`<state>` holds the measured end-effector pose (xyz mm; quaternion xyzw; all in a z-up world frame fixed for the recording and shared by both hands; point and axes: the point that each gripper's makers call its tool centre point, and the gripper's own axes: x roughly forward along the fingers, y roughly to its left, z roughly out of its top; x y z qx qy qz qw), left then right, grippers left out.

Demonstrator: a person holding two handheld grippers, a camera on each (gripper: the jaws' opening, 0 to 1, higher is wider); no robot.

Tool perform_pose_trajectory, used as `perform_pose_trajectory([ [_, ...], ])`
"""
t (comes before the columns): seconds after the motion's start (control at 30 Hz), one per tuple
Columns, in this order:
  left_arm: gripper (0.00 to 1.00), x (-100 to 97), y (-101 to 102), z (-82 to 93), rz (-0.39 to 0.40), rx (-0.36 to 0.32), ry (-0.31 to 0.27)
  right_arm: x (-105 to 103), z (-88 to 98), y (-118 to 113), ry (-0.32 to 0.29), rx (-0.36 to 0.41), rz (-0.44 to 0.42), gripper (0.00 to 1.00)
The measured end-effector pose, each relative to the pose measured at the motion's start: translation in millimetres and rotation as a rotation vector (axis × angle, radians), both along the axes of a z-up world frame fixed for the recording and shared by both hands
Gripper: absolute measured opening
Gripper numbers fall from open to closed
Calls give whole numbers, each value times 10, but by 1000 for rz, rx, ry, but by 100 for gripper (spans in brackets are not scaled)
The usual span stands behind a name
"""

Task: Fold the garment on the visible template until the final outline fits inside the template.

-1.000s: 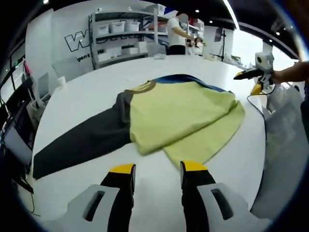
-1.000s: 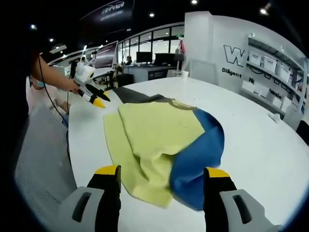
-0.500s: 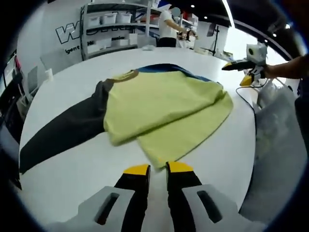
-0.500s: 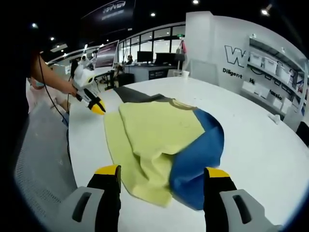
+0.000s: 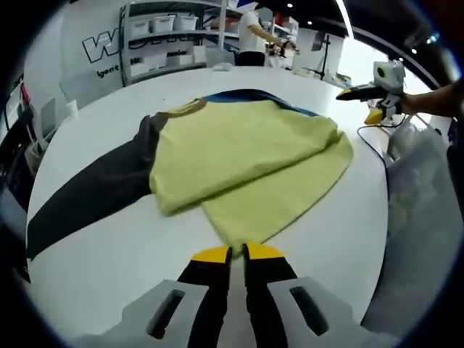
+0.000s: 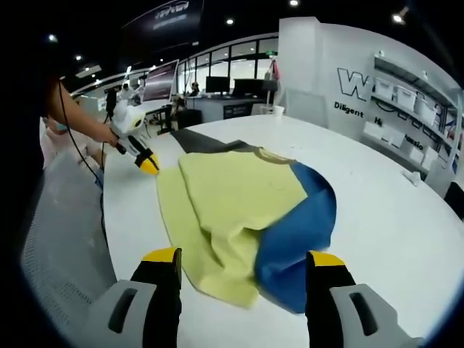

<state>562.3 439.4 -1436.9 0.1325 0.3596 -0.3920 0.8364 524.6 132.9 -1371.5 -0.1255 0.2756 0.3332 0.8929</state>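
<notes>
Yellow-green fabric (image 5: 246, 156) across centre of left gripper view: long-sleeved shirt, partly folded, lying flat on white round worktop (image 5: 101, 261). Dark grey sleeve (image 5: 94, 192) stretched toward left edge of frame; blue part (image 5: 246, 96) just visible along upper edge of the yellow-green layers. Brownish collar (image 5: 185, 109) at upper left of the yellow body. Lower corner of the yellow fabric just above the left hand-held gripper (image 5: 230, 254), at bottom centre; its yellow-tipped jaws nearly together, only a thin slit between them, nothing seen held. Whether the tips touch the fabric corner: cannot tell.

Right hand-held gripper (image 5: 373, 101) at upper right of same view, held by a hand, off the worktop edge.

Right gripper view: same shirt (image 6: 239, 210) at centre frame, yellow-green layers to left, blue panel (image 6: 304, 232) to right, dark sleeve (image 6: 199, 141) running off toward upper left. Right hand-held gripper (image 6: 243, 261) at bottom of frame, jaws spread wide and empty, near hem of the shirt between and above them. Left hand-held gripper (image 6: 148, 163) at left of frame, tips clenched, at the left corner of the yellow fabric.

Background: shelving with white bins (image 5: 174, 36) at upper left of left gripper view, a person (image 5: 254, 36) standing beside it.
</notes>
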Motion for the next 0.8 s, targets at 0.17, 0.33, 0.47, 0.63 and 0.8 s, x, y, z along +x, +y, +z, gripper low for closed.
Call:
perform_pose_trajectory([
  [0.17, 7, 1, 15, -27, 3, 11, 10, -24, 5, 11, 1, 1, 9, 67],
  [0.33, 6, 10, 30, -19, 55, -3, 71, -50, 8, 37, 2, 5, 23, 68],
  [0.47, 6, 3, 32, 30, 69, -18, 90, -68, 1, 67, 6, 18, 29, 69],
  [0.63, 6, -28, 19, 101, 78, -35, 105, -87, 7, 95, 6, 27, 37, 70],
  [0.8, 6, -87, 3, 181, 78, -52, 112, -110, 15, 114, 5, 39, 44, 71],
])
